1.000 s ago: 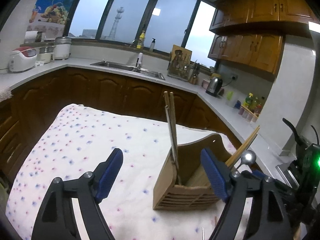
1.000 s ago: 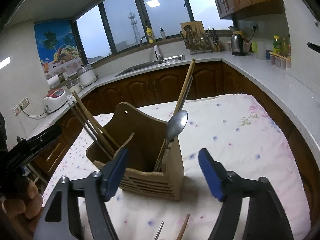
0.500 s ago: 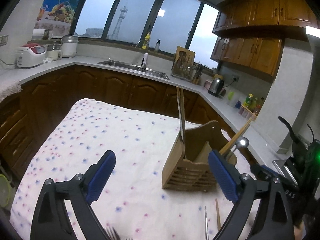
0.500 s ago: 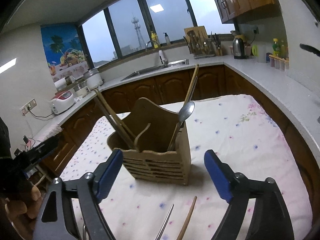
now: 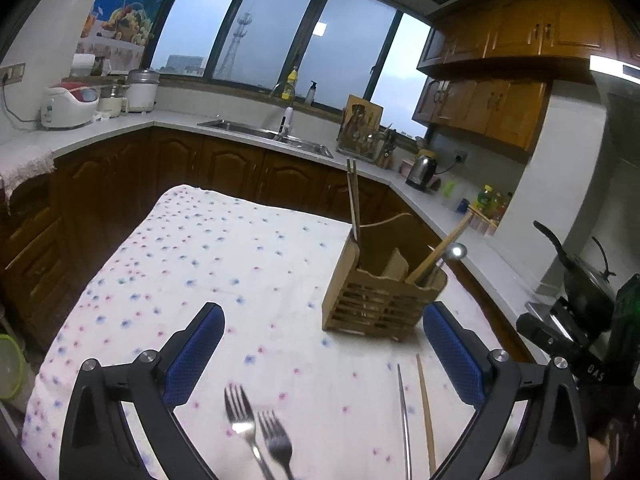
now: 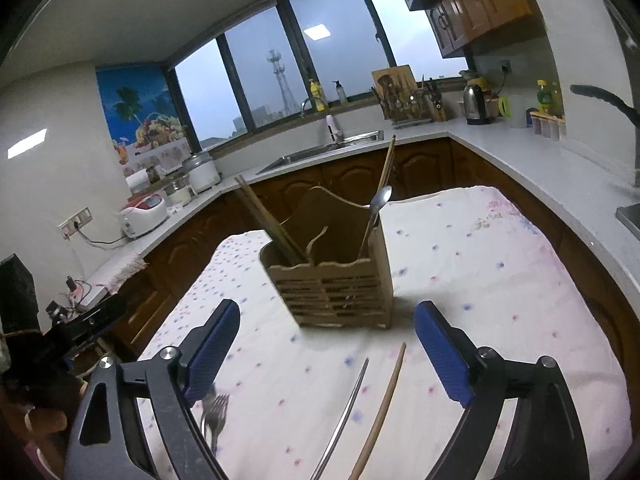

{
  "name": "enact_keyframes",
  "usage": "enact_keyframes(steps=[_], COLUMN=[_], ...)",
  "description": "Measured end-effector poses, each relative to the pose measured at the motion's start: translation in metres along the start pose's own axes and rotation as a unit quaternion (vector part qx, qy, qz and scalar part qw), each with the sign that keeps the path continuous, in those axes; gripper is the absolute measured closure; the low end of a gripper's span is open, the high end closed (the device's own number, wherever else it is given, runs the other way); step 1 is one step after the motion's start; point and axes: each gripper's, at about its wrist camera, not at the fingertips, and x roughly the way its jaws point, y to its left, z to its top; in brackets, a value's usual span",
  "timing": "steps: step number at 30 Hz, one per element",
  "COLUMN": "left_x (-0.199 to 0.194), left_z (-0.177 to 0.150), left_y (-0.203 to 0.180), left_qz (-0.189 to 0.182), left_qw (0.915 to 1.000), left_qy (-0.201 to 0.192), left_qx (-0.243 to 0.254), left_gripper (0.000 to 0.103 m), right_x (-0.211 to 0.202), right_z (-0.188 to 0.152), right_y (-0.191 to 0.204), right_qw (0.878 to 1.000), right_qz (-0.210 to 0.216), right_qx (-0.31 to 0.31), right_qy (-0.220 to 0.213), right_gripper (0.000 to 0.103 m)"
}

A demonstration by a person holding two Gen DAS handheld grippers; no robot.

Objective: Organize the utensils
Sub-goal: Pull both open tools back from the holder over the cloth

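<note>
A wooden utensil holder (image 5: 380,304) (image 6: 336,288) stands on the flowered tablecloth (image 5: 240,264). It holds chopsticks (image 5: 353,200) in one compartment and a metal spoon (image 6: 380,204) with a wooden stick in another. Two forks (image 5: 256,428) lie on the cloth near me, between the left gripper's fingers. A metal handle (image 6: 344,412) and a wooden chopstick (image 6: 384,404) lie side by side in front of the holder. My left gripper (image 5: 324,352) is open and empty. My right gripper (image 6: 328,348) is open and empty, back from the holder.
The table's far and side edges drop off to dark wooden cabinets (image 5: 224,168). A counter with a sink (image 5: 264,136), a rice cooker (image 5: 68,106), a kettle (image 6: 476,106) and a utensil rack (image 6: 404,96) runs around the room. A pan (image 5: 588,280) sits at right.
Both grippers have pulled back and up from the holder, which now looks smaller. The forks, the metal handle and the loose chopstick on the cloth have come into view.
</note>
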Motion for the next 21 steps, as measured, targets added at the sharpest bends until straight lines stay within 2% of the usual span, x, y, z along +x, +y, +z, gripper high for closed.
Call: enact_keyframes(steps=[7,12,16,19,21], left_x=[-0.044,-0.069,-0.086,-0.099,-0.107], left_z=[-0.021,-0.038,-0.046,-0.039,-0.032], left_y=[0.001,-0.012,-0.016,-0.016,-0.017], left_qz=[0.01,0.038,0.014,0.009,0.011], left_qw=[0.9997,0.9973,0.9975,0.9963,0.9945], left_qy=[-0.02,-0.043,-0.046,-0.062,-0.079], left_qx=[0.008,0.046,0.052,0.059,0.067], left_gripper=[0.003,0.003,0.003,0.003,0.003], right_x=[-0.031,-0.055,-0.078,-0.096,-0.111], right_z=[-0.021,-0.03,-0.027,-0.014,-0.004], right_y=[0.012,0.016,0.02,0.026,0.032], right_qw=[1.0,0.999,0.998,0.996,0.994], right_qz=[0.011,0.01,0.007,0.011,0.015], right_qx=[-0.006,-0.007,-0.018,-0.033,-0.041], right_qy=[-0.01,-0.032,-0.057,-0.078,-0.103], right_gripper=[0.012,0.011,0.009,0.008,0.0])
